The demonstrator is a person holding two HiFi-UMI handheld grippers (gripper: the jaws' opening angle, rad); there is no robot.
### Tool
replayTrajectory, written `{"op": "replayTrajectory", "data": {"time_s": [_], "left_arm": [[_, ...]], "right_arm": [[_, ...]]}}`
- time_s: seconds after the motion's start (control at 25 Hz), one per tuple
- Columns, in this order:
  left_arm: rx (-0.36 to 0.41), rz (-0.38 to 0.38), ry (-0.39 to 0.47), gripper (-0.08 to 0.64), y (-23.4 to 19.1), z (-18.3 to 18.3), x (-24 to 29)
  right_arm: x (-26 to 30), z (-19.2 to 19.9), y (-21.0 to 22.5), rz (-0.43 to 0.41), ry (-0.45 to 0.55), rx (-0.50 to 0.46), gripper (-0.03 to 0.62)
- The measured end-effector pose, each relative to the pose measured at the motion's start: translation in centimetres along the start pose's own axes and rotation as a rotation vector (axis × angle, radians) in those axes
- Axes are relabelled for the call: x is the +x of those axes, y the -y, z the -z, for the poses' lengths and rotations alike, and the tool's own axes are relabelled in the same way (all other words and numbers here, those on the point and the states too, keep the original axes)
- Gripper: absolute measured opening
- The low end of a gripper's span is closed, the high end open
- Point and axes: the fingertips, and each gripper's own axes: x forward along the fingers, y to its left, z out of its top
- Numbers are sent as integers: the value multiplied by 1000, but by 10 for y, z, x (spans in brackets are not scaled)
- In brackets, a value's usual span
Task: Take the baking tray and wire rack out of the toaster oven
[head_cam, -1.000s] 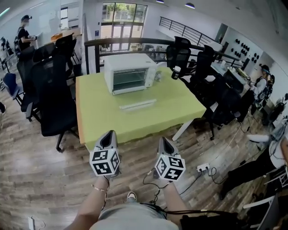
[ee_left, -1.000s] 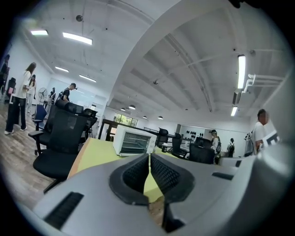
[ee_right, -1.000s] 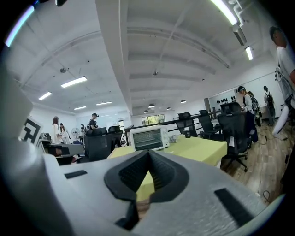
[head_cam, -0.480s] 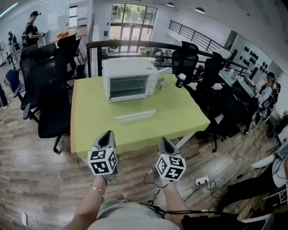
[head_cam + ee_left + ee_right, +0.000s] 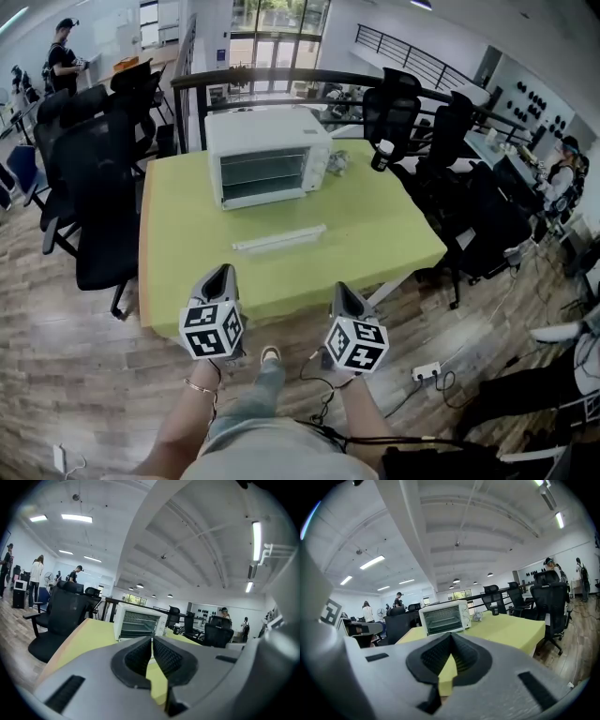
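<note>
So far, nothing done. White boxy toaster oven (image 5: pixel 267 155), glass door shut, at 12 o'clock on yellow-green table (image 5: pixel 394 234); baking tray and wire rack judged inside. Grey left gripper (image 5: pixel 222 274) and right gripper (image 5: pixel 340 291), at 6 o'clock: jaws closed, empty. Opening and both removals remain.

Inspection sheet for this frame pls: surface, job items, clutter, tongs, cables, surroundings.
Surface: yellow-green table, flat.
Job's things: toaster oven at the far side, door shut; nothing taken out yet.
Clutter: white strip in front of the oven; crumpled object and lidded dark cup to its right.
Grippers: left tongs and right tongs both shut, empty, short of the table's near edge.
Cables: cable on the floor; power strip nearby.
Surroundings: black office chairs, railing, people in the distance.
</note>
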Motion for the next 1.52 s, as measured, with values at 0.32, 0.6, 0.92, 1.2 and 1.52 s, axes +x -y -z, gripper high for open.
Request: {"op": "replayTrajectory", "data": {"time_s": [0.32, 0.6, 0.92, 1.2, 1.52], "left_arm": [[-28, 15, 3, 12, 4, -10, 90], [-41, -10, 15, 12, -2, -40, 170], [-76, -74, 15, 12, -32, -50, 239], [-107, -129, 24, 12, -59, -59, 271], [-120, -201, 14, 12, -71, -53, 285]], "right_arm": [[78, -18, 29, 0, -12, -14, 0], [161, -60, 49, -30, -7, -31, 0], [249, -86, 55, -77, -15, -56, 0], [304, -97, 41, -132, -40, -77, 0], [344, -85, 35, -208, -105, -76, 0]]}}
